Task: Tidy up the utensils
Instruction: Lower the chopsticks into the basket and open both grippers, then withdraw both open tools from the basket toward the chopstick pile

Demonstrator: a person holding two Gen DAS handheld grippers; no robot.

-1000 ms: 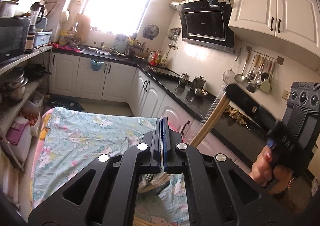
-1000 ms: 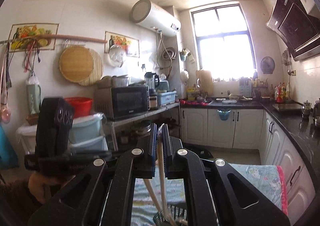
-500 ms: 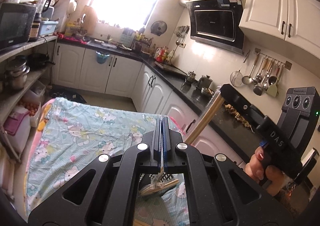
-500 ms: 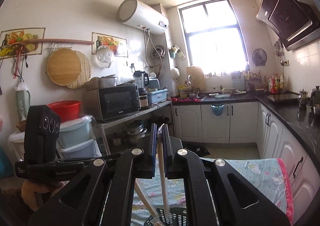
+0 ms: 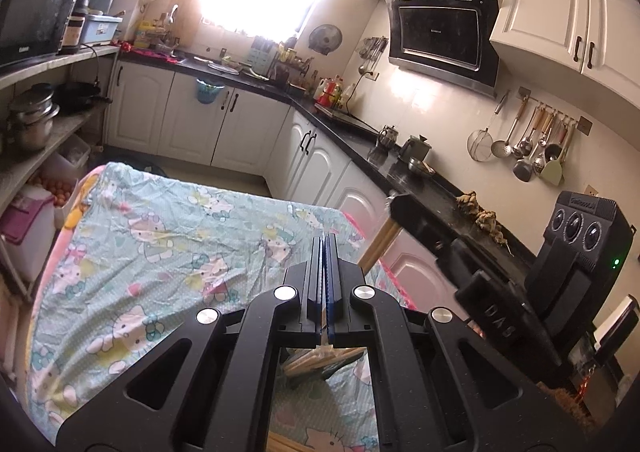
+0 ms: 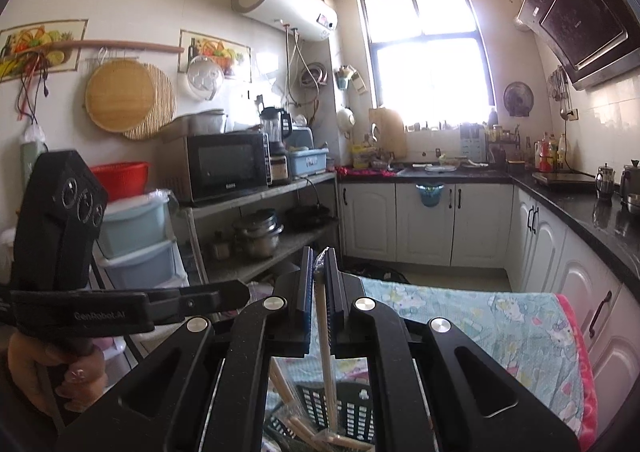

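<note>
A table draped in a pale blue cartoon-cat cloth (image 5: 168, 252) with a pink edge carries a black slotted basket (image 6: 352, 408) near its front.

The right gripper (image 5: 404, 208) body reads "DAS"; the left gripper (image 6: 240, 294) arm reads "GenRobot.AI".

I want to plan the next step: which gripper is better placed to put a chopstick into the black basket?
Right. The right gripper is shut on a wooden chopstick whose lower end already reaches down into the black basket. The left gripper is shut, pinching only a clear wrapper above the bundle.
</note>
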